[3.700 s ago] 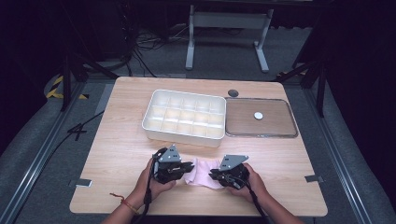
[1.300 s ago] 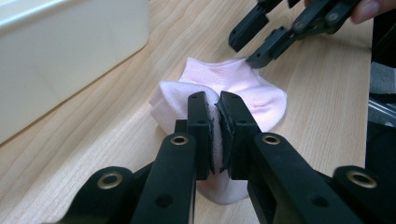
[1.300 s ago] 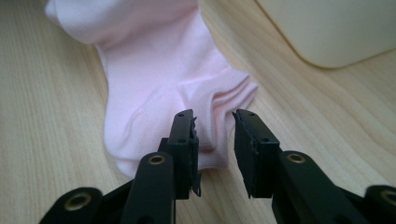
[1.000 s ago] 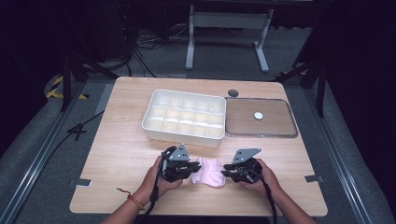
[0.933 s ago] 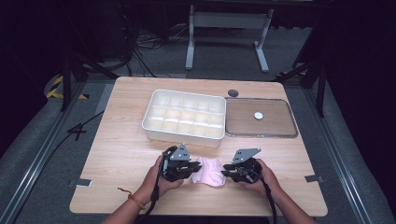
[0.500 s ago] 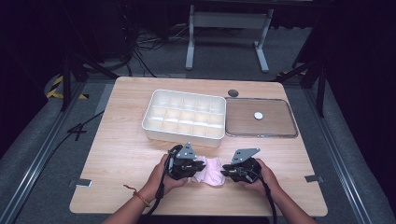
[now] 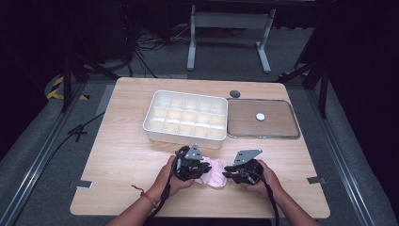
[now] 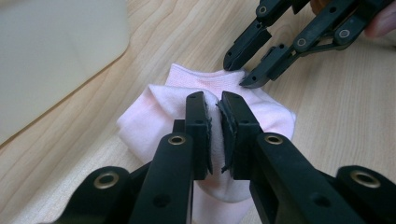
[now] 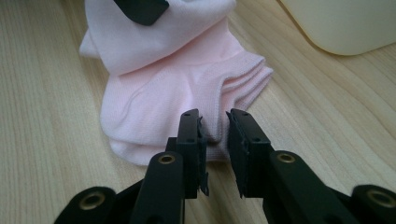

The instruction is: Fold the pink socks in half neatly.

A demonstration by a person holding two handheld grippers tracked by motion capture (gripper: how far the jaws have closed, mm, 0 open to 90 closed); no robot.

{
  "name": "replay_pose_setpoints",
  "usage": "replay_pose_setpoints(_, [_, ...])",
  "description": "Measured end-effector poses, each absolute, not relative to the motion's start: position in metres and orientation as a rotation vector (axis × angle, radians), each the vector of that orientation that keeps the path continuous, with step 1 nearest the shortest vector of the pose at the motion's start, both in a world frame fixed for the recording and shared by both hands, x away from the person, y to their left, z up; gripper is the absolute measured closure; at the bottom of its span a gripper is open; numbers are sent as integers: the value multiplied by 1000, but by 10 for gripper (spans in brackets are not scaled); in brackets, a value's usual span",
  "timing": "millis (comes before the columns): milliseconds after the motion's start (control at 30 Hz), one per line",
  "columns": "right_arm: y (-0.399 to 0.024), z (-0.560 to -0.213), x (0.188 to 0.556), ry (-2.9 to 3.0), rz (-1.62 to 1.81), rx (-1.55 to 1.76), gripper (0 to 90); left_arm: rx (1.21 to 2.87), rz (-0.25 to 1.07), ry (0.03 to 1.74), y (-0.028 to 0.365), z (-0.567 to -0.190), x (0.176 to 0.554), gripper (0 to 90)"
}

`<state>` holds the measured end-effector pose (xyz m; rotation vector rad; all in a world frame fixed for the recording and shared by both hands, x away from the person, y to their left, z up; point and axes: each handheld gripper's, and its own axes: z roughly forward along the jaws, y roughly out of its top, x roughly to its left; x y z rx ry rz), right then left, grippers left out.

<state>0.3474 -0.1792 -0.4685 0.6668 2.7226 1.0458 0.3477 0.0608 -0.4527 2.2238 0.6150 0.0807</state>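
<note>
A pink sock [image 7: 214, 172] lies folded on the wooden table [image 7: 122, 155] near its front edge, between my two grippers. My left gripper [image 7: 203, 168] is shut on a raised fold of the sock [image 8: 154, 107]. Its jaws [image 8: 214, 100] have just eased apart a little, with the cloth still pinched between them. From the right, my right gripper [image 7: 227, 173] is shut on the layered cuff edge of the sock [image 9: 154, 93], and its jaws [image 9: 214, 119] stand a little apart around the cloth. The left gripper view has the right gripper [image 8: 240, 72] at the sock's far edge.
A white box [image 7: 183, 137] divided into several compartments stands just behind the sock; its wall shows close by [image 8: 56, 56] [image 9: 345, 23]. To its right lies a flat clear lid [image 7: 244, 125] with a small white disc [image 7: 260, 116]. Dark floor surrounds the table.
My left gripper has moved right towards the right gripper, carrying the fold of sock over the rest. The right gripper has stayed in place.
</note>
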Motion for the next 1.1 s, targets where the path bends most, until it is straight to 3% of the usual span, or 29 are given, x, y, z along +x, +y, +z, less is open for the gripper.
replay_pose_setpoints(200, [-179, -469, 347, 2722, 1044, 663, 750, 2227, 84, 624, 57, -456, 347, 787])
replay_pose_setpoints(467, [-180, -469, 347, 2719, 1048, 665, 746, 2172, 96, 602, 67, -441, 346, 641])
replay_pose_setpoints(567, [-180, -469, 347, 2719, 1048, 668, 743, 2146, 112, 594, 81, -431, 344, 633])
replay_pose_setpoints(800, [-180, -469, 347, 2718, 1049, 670, 742, 2172, 108, 571, 95, -434, 340, 716])
replay_pose_setpoints(1100, [-178, -469, 345, 2707, 1042, 650, 749, 2260, 95, 516, 70, -458, 329, 779])
